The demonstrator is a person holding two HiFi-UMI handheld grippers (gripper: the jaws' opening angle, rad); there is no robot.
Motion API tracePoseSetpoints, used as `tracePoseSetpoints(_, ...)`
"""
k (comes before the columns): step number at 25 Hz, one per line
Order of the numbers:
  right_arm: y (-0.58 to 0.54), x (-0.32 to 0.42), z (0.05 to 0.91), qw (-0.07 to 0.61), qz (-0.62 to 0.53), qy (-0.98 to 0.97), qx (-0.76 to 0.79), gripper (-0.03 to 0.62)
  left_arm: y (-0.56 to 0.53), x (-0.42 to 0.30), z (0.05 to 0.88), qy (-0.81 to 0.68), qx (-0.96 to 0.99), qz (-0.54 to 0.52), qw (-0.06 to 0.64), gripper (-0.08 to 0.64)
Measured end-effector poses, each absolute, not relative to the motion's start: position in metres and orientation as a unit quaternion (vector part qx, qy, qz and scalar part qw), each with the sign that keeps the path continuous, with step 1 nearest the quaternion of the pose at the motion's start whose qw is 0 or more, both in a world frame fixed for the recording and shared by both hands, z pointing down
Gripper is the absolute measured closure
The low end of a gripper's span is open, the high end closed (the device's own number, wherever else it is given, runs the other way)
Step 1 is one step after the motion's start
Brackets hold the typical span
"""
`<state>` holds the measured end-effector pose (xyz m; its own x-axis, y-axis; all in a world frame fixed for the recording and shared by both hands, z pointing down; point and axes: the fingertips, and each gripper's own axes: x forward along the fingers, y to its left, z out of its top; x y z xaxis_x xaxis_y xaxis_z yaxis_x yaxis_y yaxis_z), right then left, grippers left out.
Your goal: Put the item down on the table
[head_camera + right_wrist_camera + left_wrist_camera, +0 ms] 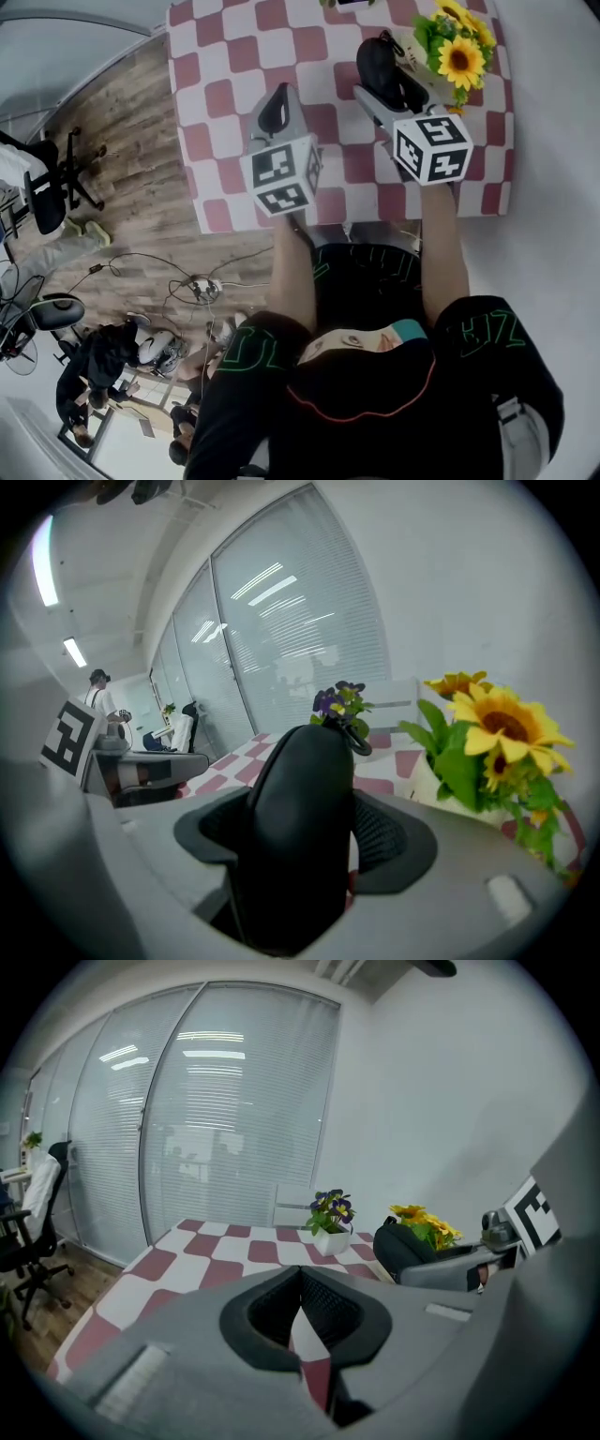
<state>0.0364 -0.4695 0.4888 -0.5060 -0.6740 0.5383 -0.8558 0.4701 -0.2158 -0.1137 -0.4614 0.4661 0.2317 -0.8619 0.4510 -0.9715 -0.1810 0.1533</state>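
A black zipped case (379, 62) with a small loop at its tip is held upright above the red-and-white checked table (225, 56). My right gripper (386, 86) is shut on it. In the right gripper view the case (305, 799) fills the space between the pads (389, 841) and hides the table below. The case (401, 1247) also shows at the right of the left gripper view. My left gripper (278, 101) hangs over the table's near half, shut with nothing in it. Its tips (300, 1271) meet, with cloth showing behind them.
Sunflowers (459, 52) stand at the table's right edge, close beside the case. A white pot of purple flowers (330, 1228) sits at the far side. An office chair (52, 187) and cables (197, 286) lie on the wooden floor to the left. A glass wall with blinds (216, 1119) is beyond.
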Motion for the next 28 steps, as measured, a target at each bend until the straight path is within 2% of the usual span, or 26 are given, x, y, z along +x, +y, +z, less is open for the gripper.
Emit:
tracePoseSetpoints(18, -0.472, -0.042, 0.545, 0.34, 0.186, -0.844, 0.37, 0.257, -0.472, -0.174, 0.498, -0.625, 0.728, 0.149, 0.239, 0.552)
tracePoseSetpoints(28, -0.475, -0.061, 0.564, 0.391, 0.176, -0.83, 0.358, 0.256, -0.469, -0.196, 0.505, -0.64, 0.712, 0.144, 0.249, 0.551)
